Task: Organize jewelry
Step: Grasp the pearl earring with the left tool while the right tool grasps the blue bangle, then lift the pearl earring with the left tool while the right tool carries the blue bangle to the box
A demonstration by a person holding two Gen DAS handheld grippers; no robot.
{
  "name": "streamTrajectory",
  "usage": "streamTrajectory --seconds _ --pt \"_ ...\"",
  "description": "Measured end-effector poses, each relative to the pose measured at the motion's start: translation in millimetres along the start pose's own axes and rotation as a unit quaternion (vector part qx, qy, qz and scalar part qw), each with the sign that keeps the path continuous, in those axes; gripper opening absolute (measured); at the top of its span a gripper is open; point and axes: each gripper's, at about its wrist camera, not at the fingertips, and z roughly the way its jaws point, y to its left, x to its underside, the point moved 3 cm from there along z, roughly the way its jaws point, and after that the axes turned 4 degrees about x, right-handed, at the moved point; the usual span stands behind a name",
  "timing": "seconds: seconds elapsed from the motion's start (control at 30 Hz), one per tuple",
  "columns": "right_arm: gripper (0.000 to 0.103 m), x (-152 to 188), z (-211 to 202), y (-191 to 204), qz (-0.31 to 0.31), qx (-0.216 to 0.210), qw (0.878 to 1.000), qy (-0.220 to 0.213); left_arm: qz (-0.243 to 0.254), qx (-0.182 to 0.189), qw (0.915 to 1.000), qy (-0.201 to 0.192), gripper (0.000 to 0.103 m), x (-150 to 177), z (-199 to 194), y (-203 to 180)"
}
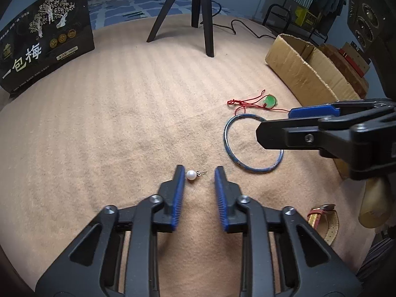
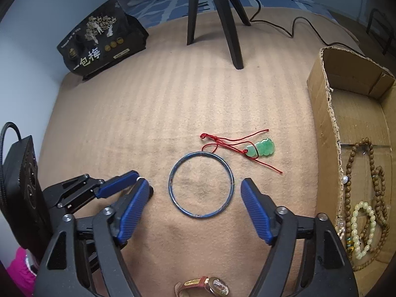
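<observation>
A white pearl earring point(image 1: 191, 174) lies on the tan blanket between the fingertips of my open left gripper point(image 1: 199, 172), close to the left finger. A blue bangle point(image 2: 201, 184) lies flat just ahead of my open, empty right gripper point(image 2: 195, 185); it also shows in the left wrist view point(image 1: 250, 146), partly under the right gripper point(image 1: 272, 123). A green jade pendant point(image 2: 263, 147) on a red cord point(image 2: 222, 142) lies beyond the bangle. A wristwatch point(image 2: 210, 285) lies below the right gripper. The left gripper point(image 2: 137, 179) shows at left in the right wrist view.
An open cardboard box point(image 2: 324, 113) at the right holds bead necklaces point(image 2: 371, 185) and a pale bead bracelet point(image 2: 358, 230). A black snack bag point(image 2: 99, 42) stands at the back left. Black tripod legs point(image 2: 232, 39) and a cable point(image 2: 292, 29) are at the back.
</observation>
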Motion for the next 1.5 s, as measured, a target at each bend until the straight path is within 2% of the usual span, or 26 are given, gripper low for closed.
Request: streamTrajectory --seconds 0.1,0.17,0.43,0.9,1.0,1.03,1.07,1.3,1.5 --pt "0.077 -0.3 2.1 -1.1 0.000 0.002 1.000 0.003 0.000 -0.006 1.0000 -0.001 0.012 0.5 2.2 2.7" --pt "0.077 -0.7 3.6 -1.5 0.001 0.004 1.000 0.006 -0.003 -0.007 1.0000 -0.003 0.010 0.9 1.7 5.4" --pt "0.079 2.3 15.5 5.0 -0.027 0.014 0.999 0.016 -0.006 -0.018 0.9998 -0.006 0.010 5.9 -4.5 16.8" --pt "0.081 7.5 35.5 26.1 -0.104 0.071 0.992 0.012 -0.018 -0.020 0.9996 -0.008 0.010 9.8 -9.6 28.2" --pt "0.080 5.7 34.7 26.9 -0.097 0.066 0.993 0.010 -0.018 -0.020 0.9996 -0.008 0.010 9.9 -9.6 28.2" --pt "0.077 4.6 33.9 26.2 -0.094 0.066 0.993 0.009 -0.018 -0.020 0.9996 -0.008 0.010 9.9 -9.7 28.2" --pt "0.070 4.5 32.6 24.3 -0.093 0.071 0.993 0.007 -0.018 -0.020 0.9996 -0.008 0.010 10.0 -9.8 27.9" --pt "0.070 6.2 19.4 9.8 -0.074 0.050 0.996 0.001 -0.017 -0.020 0.9996 -0.009 0.010 9.0 -13.2 26.6" --pt "0.069 6.2 -1.8 11.8 -0.074 0.049 0.996 -0.015 -0.014 -0.020 0.9996 -0.015 0.010 7.5 -20.0 23.1"
